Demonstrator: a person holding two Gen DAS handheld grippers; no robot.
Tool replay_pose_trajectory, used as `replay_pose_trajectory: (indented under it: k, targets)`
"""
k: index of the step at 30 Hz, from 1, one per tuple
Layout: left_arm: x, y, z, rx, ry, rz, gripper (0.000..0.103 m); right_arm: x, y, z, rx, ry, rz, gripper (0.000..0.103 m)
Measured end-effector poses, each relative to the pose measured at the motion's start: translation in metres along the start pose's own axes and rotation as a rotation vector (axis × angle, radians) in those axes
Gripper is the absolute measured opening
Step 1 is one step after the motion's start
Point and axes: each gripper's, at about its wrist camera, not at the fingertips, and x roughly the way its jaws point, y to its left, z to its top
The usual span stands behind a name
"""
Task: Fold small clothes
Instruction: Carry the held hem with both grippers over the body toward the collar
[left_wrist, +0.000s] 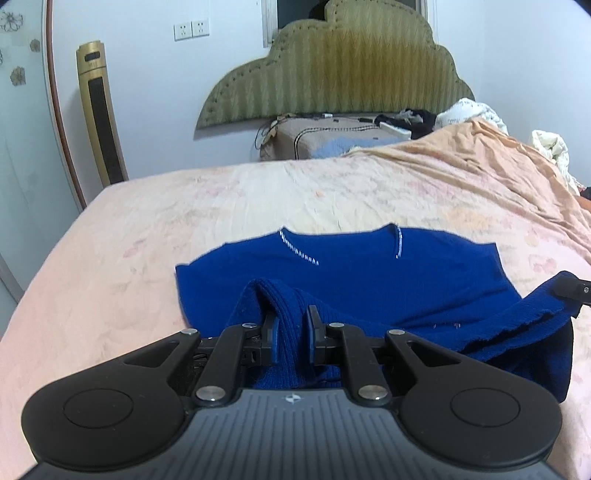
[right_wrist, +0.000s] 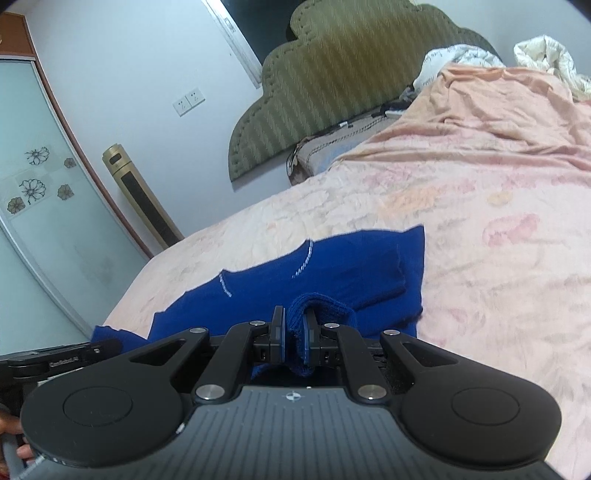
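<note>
Here, a blue sweater (left_wrist: 369, 273) is spread flat on the pink bed sheet (left_wrist: 184, 206), well in front of the green headboard (left_wrist: 343, 74). Its near edge is lifted off the sheet. One fold is pinched tight by the left gripper (left_wrist: 291, 332), and another is squeezed by the right gripper (right_wrist: 293, 328).

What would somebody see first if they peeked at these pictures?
First the bright blue sweater, lying on the peach bedsheet in the middle of the bed. Next the two black grippers, the left gripper and the right gripper, each pinching a bunched bit of its near ribbed edge. Behind them a big scalloped olive headboard leans on the wall.
</note>
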Motion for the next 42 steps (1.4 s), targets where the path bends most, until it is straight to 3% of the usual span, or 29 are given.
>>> replay_pose_trajectory:
  k: [10, 18, 22, 25, 29, 34, 36, 37, 40, 42]
  targets:
    - [0.014, 0.002, 0.027, -0.008, -0.031, 0.016, 0.014, 0.017, 0.002, 0.027, -0.02, -0.059, -0.014, 0.013]
    - [0.05, 0.004, 0.049, -0.008, 0.001, 0.026, 0.014, 0.04, -0.008, 0.049, -0.012, -0.102, -0.056, 0.012]
    - [0.059, 0.002, 0.044, 0.002, 0.018, 0.024, 0.014, 0.052, -0.017, 0.044, -0.002, -0.035, -0.043, 0.02]
    - [0.062, 0.002, 0.039, 0.012, 0.024, 0.023, 0.014, 0.059, -0.027, 0.027, 0.025, 0.051, -0.045, 0.038]
    - [0.064, 0.002, 0.035, 0.018, 0.028, 0.023, 0.014, 0.071, -0.042, 0.003, 0.081, 0.161, -0.024, 0.04]
    - [0.066, 0.004, 0.034, 0.009, 0.031, 0.02, 0.014, 0.098, -0.037, -0.018, 0.039, 0.267, -0.013, 0.043]
    - [0.063, 0.006, 0.033, -0.004, 0.029, 0.018, 0.014, 0.102, -0.027, -0.019, -0.006, 0.268, 0.0, 0.029]
    - [0.06, 0.008, 0.032, -0.01, 0.025, 0.016, 0.014, 0.101, -0.023, -0.016, -0.022, 0.262, 0.007, 0.01]
    - [0.047, 0.014, 0.034, -0.03, 0.009, -0.005, 0.014, 0.081, -0.014, -0.002, -0.026, 0.189, 0.066, 0.009]
    - [0.041, 0.016, 0.037, -0.03, -0.01, -0.005, 0.014, 0.063, -0.015, 0.012, 0.043, 0.13, 0.137, 0.009]
